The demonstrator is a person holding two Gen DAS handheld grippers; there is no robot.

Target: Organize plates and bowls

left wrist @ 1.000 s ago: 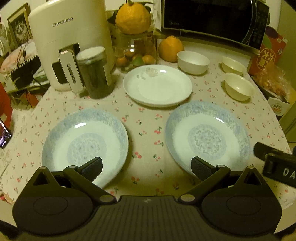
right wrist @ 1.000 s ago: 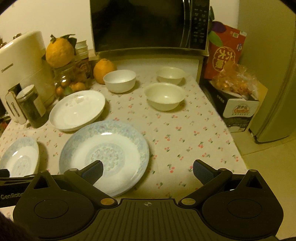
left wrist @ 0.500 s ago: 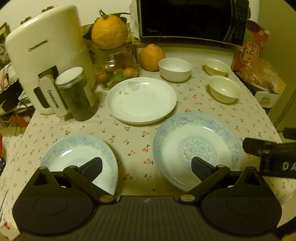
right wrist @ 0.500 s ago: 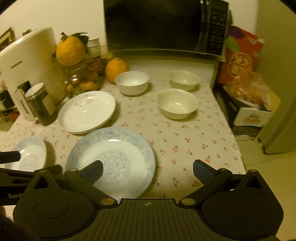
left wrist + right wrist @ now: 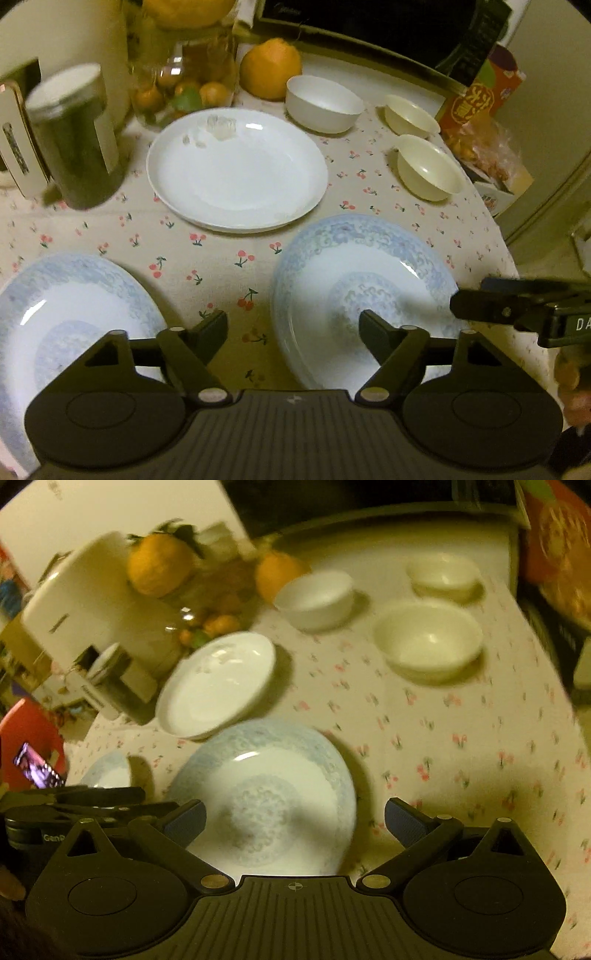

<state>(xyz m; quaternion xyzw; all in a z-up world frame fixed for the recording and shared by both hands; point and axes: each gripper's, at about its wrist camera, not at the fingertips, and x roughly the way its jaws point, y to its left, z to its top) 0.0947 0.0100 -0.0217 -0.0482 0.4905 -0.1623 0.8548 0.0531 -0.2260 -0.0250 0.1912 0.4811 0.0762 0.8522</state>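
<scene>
Left wrist view: left gripper (image 5: pixel 293 332) fingers wide, empty, between two blue plates; right blue plate (image 5: pixel 369 295) at 3 o'clock. Right gripper (image 5: pixel 295 821) wide, over same plate. Approach step; next needs rim grasp.

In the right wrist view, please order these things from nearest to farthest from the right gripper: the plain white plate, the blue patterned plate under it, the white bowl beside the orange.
1. Blue patterned plate, directly under the open right gripper.
2. Plain white plate, farther back, left.
3. White bowl, farthest, beside the orange.
</scene>
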